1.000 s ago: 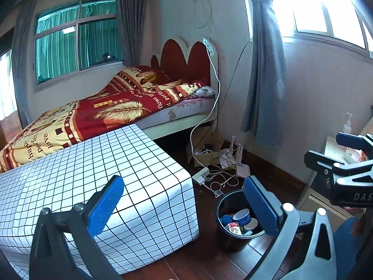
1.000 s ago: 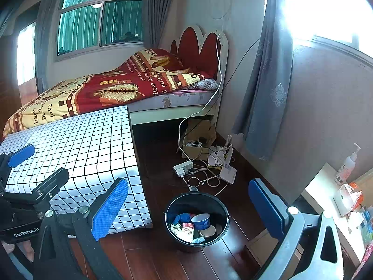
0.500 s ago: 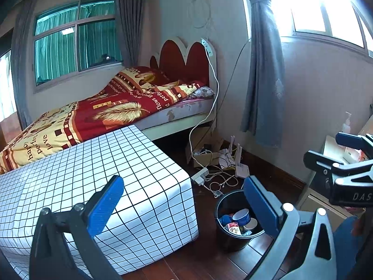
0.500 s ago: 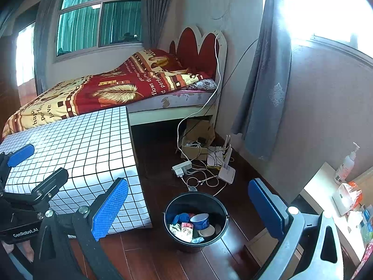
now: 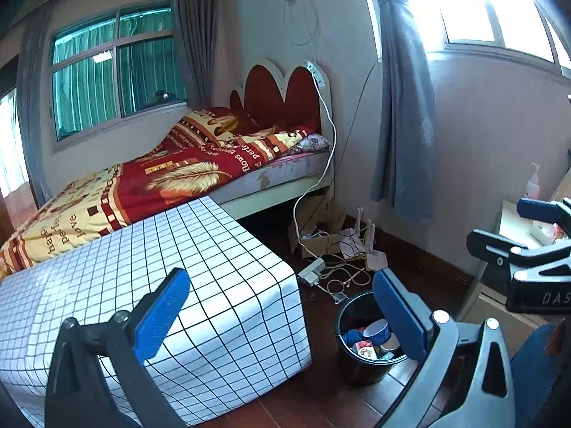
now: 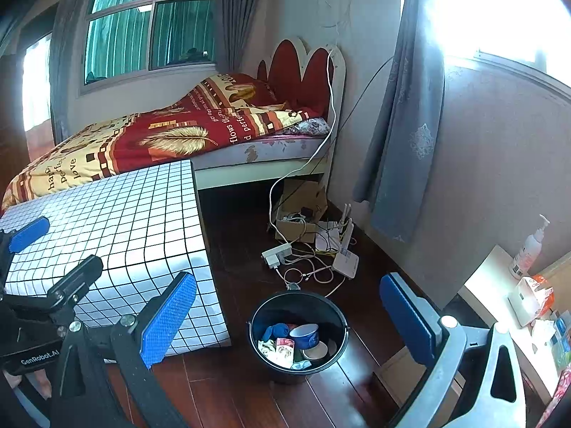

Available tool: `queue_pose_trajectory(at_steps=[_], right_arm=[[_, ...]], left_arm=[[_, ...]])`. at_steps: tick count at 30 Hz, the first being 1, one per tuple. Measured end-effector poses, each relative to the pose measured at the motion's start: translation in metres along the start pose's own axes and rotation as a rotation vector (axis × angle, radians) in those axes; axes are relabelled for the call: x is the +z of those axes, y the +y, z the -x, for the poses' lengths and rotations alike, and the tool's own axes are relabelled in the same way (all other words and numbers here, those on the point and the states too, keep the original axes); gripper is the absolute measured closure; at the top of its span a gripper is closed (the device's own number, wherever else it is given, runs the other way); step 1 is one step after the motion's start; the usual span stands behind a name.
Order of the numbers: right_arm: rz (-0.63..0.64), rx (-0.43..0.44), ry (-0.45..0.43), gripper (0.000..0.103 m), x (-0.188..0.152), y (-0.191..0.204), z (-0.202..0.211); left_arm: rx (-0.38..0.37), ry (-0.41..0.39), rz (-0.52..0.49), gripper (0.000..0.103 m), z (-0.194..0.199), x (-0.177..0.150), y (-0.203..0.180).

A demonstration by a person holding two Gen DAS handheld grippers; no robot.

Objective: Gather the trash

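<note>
A black trash bucket point(image 6: 298, 335) stands on the dark wood floor and holds a blue-and-white cup, wrappers and crumpled paper. It also shows in the left wrist view point(image 5: 367, 342), partly hidden by my right finger pad. My left gripper point(image 5: 282, 317) is open and empty, held above the checkered table's corner and the bucket. My right gripper point(image 6: 285, 321) is open and empty, held above the bucket. The right gripper also appears in the left wrist view point(image 5: 528, 246), and the left gripper in the right wrist view point(image 6: 35, 260).
A table with a white checkered cloth point(image 6: 117, 228) stands left of the bucket. A bed point(image 6: 185, 132) lies behind. A power strip, cables, router and cardboard box point(image 6: 307, 242) lie on the floor. A low shelf point(image 6: 517, 296) holds a pump bottle and tissues.
</note>
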State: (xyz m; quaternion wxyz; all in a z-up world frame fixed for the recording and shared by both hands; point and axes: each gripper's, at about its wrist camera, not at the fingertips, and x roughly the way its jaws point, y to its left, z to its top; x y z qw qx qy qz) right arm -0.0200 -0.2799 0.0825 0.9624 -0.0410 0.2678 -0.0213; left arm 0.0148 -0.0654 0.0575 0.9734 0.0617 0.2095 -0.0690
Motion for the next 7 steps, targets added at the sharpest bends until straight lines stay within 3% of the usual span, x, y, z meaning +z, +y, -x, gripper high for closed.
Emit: queue_pose_trajectory(at_steps=[7], right_arm=[[-0.012,0.000,0.004,0.000,-0.0005,-0.0019,-0.0002]], left_arm=[[-0.041,-0.003,-0.024,0.000,0.0000,-0.0008,-0.0074]])
